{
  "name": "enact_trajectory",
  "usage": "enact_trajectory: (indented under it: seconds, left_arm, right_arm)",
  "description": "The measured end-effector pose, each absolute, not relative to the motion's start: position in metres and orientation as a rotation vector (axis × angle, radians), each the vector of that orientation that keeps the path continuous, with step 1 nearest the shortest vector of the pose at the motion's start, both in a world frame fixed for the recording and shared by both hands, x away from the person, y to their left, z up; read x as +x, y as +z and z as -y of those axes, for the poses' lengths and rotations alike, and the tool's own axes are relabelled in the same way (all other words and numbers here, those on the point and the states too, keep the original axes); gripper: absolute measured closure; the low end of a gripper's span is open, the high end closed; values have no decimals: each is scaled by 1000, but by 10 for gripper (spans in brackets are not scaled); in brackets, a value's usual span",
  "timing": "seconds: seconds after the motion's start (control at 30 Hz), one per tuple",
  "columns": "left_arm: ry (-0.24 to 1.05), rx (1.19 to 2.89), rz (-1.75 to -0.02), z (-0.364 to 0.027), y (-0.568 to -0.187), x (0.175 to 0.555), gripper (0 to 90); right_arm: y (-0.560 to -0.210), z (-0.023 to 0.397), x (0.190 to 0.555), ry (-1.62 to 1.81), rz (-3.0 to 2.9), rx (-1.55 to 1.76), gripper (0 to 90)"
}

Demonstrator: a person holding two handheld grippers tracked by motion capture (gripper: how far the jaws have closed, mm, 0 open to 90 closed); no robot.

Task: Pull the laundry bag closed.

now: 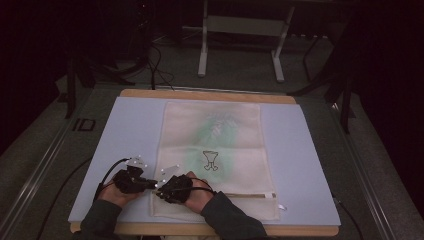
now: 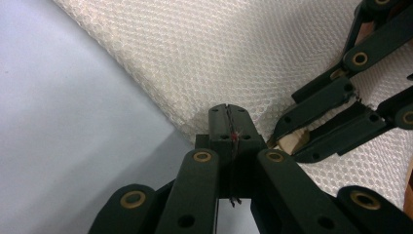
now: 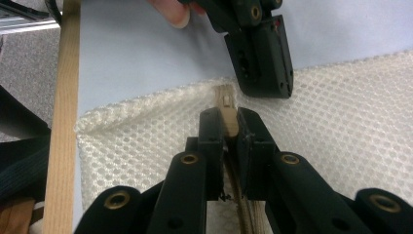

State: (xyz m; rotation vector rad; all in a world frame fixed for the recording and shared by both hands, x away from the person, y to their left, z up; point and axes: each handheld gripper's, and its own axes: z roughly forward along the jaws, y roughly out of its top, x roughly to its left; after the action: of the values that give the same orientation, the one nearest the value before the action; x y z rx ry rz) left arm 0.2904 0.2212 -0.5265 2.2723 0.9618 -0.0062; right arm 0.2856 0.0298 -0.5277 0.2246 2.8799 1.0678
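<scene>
1. Nearest the person, the right gripper (image 1: 161,189) has its jaws closed on the tan zipper pull (image 3: 228,108) of a white mesh bag (image 1: 215,150). In the right gripper view the pull stands pinched between the two black pads, with the zipper tape running back under the jaws.
2. Just beside it, the left gripper (image 1: 153,184) is clamped on the bag's edge. In the left gripper view its jaws meet with almost no gap and mesh fabric (image 2: 204,63) bunches up at their tips, so it looks to be pinning the near left corner of the bag in place.
3. The two grippers sit close together, tips almost touching, at the zipper's left end. The left one appears in the right gripper view as a black block (image 3: 263,53) just beyond the pull.
4. To the right gripper's right, the zipper line (image 1: 250,195) runs across the bag's near end toward its far side. Whether it stands open or closed I cannot tell.
5. Beyond both grippers the bag lies flat on the pale blue mat (image 1: 130,125), a green-tinted item with a small dark drawing (image 1: 211,160) showing through the mesh.
6. Judging by this, the grip is set, and dragging the pull along the zipper is the work left.
</scene>
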Motion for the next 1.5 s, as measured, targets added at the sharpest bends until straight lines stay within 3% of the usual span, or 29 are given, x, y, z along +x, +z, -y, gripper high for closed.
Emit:
enact_trajectory:
  seconds: [0.8, 1.5]
  left_arm:
    - [93, 2321, -912, -212, -523, 285, 896]
    - [-35, 2269, -956, -213, -527, 292, 900]
  right_arm:
    - [-529, -26, 281, 1055, -2853, 227, 823]
    - [-526, -26, 284, 1036, -2872, 171, 824]
